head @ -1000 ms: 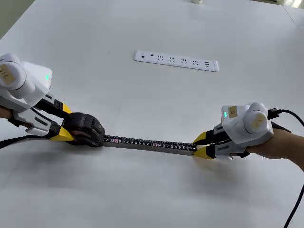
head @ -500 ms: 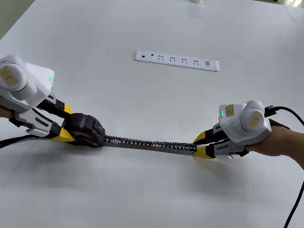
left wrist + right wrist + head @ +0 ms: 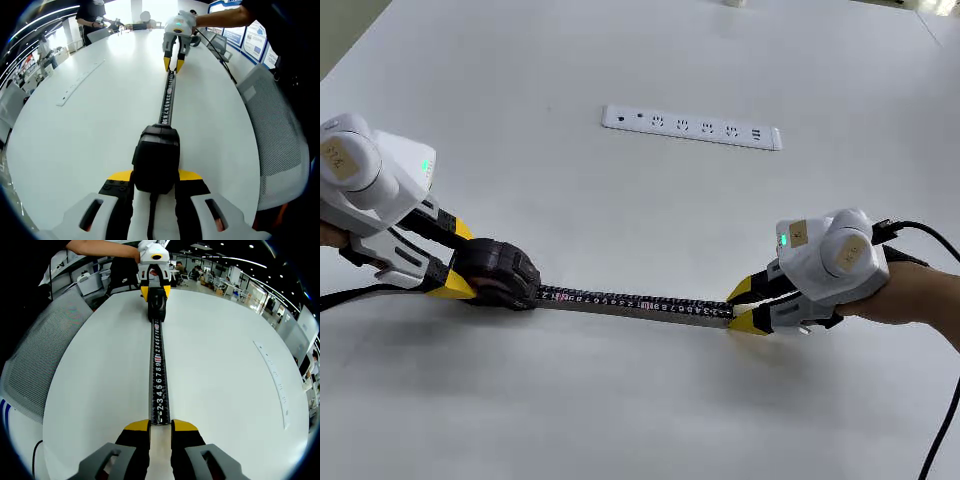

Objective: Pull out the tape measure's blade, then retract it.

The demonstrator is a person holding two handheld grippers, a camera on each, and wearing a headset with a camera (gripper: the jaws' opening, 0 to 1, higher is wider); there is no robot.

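A broad white table, a power strip at upper centre, is pictured. At lower left the tape measure's case is clamped in the left gripper as an anchor. The blade is stretched flat toward lower right, its tip pinched by the right gripper, evidently to keep it taut.

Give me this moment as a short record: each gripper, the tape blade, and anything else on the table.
Left gripper: shut on the tape measure case
Right gripper: shut on the end of the blade
Blade: pulled out, stretched flat along the white table between the grippers
Other: power strip, apart from the blade, farther back
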